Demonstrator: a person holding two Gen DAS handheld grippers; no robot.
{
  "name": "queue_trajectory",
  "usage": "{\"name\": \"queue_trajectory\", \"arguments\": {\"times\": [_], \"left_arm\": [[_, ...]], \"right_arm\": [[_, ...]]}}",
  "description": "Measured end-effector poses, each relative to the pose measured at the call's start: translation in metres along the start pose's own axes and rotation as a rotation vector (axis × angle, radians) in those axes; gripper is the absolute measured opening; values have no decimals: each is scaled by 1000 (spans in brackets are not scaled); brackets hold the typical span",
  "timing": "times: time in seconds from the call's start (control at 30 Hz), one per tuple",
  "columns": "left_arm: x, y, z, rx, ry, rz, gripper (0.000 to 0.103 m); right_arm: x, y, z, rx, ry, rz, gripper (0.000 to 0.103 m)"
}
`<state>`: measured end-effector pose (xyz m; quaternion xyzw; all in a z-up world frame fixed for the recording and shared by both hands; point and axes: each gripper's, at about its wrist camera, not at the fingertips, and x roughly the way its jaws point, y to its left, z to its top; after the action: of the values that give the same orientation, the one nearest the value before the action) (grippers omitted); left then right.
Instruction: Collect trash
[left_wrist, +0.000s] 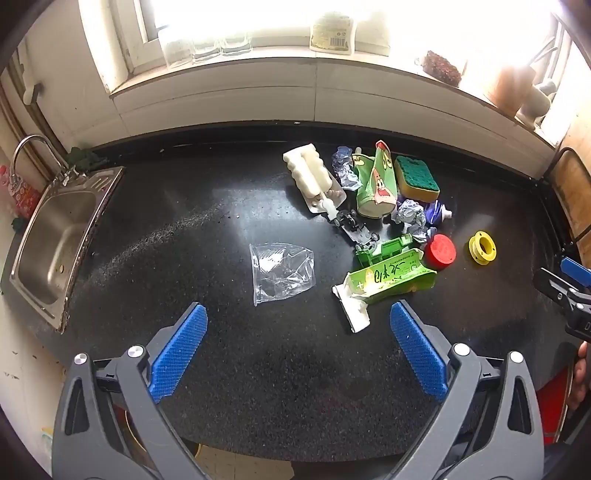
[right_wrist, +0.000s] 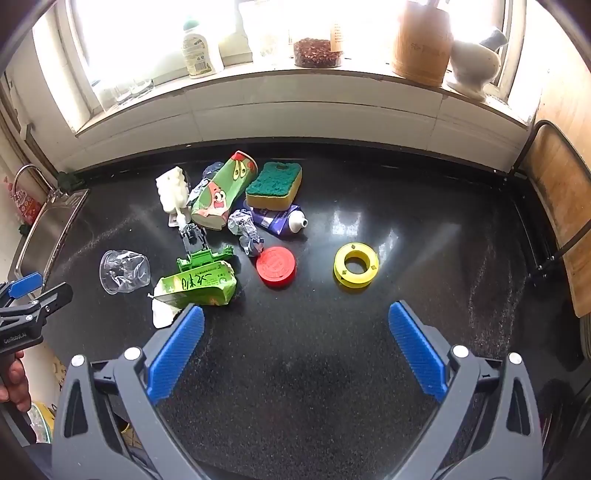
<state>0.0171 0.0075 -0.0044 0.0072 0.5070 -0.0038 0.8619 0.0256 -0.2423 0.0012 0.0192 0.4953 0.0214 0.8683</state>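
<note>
Task barely begun, by the look of it: nothing held, no bin in either view, all trash on the counter (left_wrist: 184, 229).

Left gripper (left_wrist: 298, 326) spread wide, empty, angled down over bare counter. Right gripper (right_wrist: 296, 328) same: wide, empty.

Left to collect, prob.: clear cup (left_wrist: 282, 273), crushed, lying alone just ahead of left gripper, slightly L of its centre line. Green carton (left_wrist: 388, 278), flattened, ahead and to R of left gripper, near its R finger; in right wrist view the carton (right_wrist: 195, 286) sits just beyond the right gripper's L finger, almost touching in the picture. Further back, in a cluster: cartoon cup (right_wrist: 221, 192) on its side, foil wads (right_wrist: 245, 229), tube (right_wrist: 280, 219).

Mixed in, maybe not trash: sponge (right_wrist: 275, 184), red lid (right_wrist: 276, 266), yellow spool (right_wrist: 356, 264), toy truck (right_wrist: 201, 247), white brush (right_wrist: 171, 192). Sorting needed.

Sink (left_wrist: 55, 236) far L, well apart from the pile.
</note>
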Motion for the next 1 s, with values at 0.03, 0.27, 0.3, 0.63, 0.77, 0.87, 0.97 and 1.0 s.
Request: {"name": "queue_trajectory", "arguments": {"times": [0.03, 0.27, 0.3, 0.63, 0.77, 0.87, 0.97, 1.0], "left_arm": [[0, 0, 0, 1, 0, 1, 97], [1, 0, 3, 6, 0, -4, 97], [1, 0, 2, 6, 0, -4, 97], [3, -2, 1, 8, 5, -6, 97], [3, -2, 1, 3, 7, -9, 97], [3, -1, 1, 2, 8, -11, 97], [3, 0, 1, 2, 9, -12, 97], [3, 0, 1, 2, 9, -12, 97]], "right_arm": [[1, -1, 2, 2, 2, 1, 97], [1, -2, 2, 11, 3, 3, 97], [1, -2, 2, 10, 3, 3, 97], [1, 0, 4, 11, 6, 3, 97], [0, -1, 4, 11, 5, 2, 97], [-1, 0, 4, 9, 4, 1, 97], [-1, 0, 4, 9, 4, 1, 97], [-2, 0, 4, 9, 3, 0, 97]]}}
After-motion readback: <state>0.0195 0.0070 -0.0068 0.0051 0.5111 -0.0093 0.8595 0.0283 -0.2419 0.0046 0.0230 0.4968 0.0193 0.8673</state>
